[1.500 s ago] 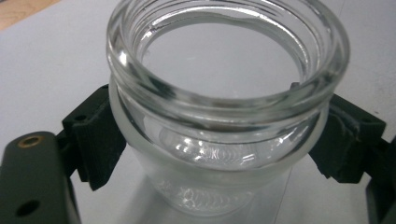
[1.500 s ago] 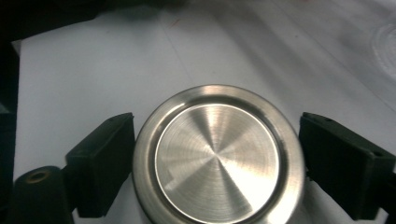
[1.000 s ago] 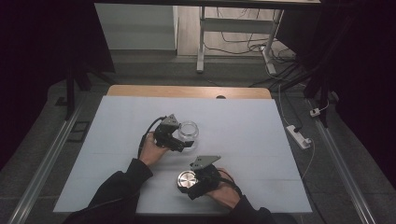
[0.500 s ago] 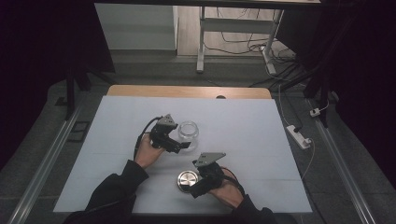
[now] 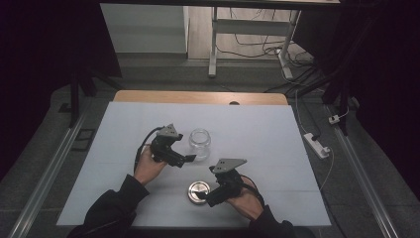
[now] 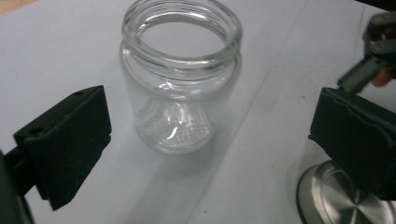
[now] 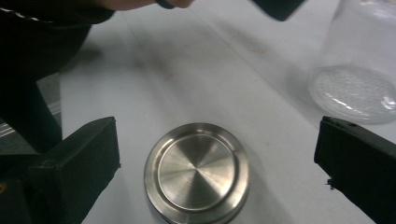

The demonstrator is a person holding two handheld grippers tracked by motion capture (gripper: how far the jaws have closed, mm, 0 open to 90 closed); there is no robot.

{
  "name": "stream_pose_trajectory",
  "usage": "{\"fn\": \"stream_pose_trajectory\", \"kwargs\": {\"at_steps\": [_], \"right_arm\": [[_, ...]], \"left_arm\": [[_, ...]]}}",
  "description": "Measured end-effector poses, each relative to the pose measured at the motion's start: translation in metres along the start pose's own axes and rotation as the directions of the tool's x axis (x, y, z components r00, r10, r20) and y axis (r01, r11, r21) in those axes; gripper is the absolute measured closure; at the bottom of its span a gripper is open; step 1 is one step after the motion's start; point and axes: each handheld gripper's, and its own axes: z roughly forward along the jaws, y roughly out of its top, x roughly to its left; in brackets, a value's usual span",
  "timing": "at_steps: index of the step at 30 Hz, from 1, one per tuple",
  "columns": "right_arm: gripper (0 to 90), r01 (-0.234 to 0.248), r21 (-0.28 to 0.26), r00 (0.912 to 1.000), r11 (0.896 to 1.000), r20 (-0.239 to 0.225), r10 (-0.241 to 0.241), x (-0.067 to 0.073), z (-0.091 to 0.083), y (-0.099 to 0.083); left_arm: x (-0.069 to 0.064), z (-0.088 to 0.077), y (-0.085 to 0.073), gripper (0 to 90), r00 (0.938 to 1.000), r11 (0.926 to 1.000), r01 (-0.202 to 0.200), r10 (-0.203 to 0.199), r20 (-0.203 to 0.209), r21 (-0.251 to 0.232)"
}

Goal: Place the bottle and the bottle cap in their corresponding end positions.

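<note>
Standing upright, glass jar (image 6: pixel 180 88) empty; lid (image 7: pixel 197 172) off.

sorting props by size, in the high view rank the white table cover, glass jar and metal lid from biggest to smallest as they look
1. white table cover, far the largest.
2. and 3. glass jar and metal lid: they look about alike in width there, and the lid lies nearer the camera, so I won't rank them.

Wide bare table (image 5: pixel 277 144) to the right and far side — easy passage. Between the hands it's tight: glass jar (image 5: pixel 199 143) upright, steel lid (image 5: pixel 198 191) flat just nearer — both block.
</note>
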Motion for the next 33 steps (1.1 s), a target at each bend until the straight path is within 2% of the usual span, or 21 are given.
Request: {"fn": "stream_pose_trajectory", "kwargs": {"at_steps": [5, 11, 13, 26, 33], "right_arm": [[0.0, 0.002, -0.009, 0.9997, 1.0, 0.025, -0.002, -0.002, -0.007, 0.0], [0.0, 0.008, -0.022, 0.9989, 1.0, 0.047, -0.007, -0.004, -0.014, 0.001], [0.0, 0.009, -0.023, 0.9987, 1.0, 0.051, -0.007, -0.004, -0.017, 0.001], [0.0, -0.001, -0.016, 0.996, 1.0, 0.089, 0.003, -0.007, -0.028, -0.002], [0.0, -0.004, -0.021, 0.9945, 1.0, 0.105, 0.006, -0.007, -0.036, -0.004]], "left_arm": [[-0.01, -0.006, 0.0, 0.0, 0.9998, 0.9999, -0.012, 0.012, 0.017, -0.003], [-0.02, -0.012, -0.005, 0.0, 0.9997, 0.9998, -0.02, 0.02, 0.01, 0.01], [-0.023, -0.014, -0.007, 0.0, 0.9998, 0.9998, -0.018, 0.018, 0.004, 0.012], [-0.037, -0.033, -0.021, 0.0, 0.999, 1.0, -0.007, 0.007, 0.044, 0.001], [-0.044, -0.047, -0.029, 0.0, 0.9988, 0.9999, 0.005, -0.005, 0.049, -0.013]]}}
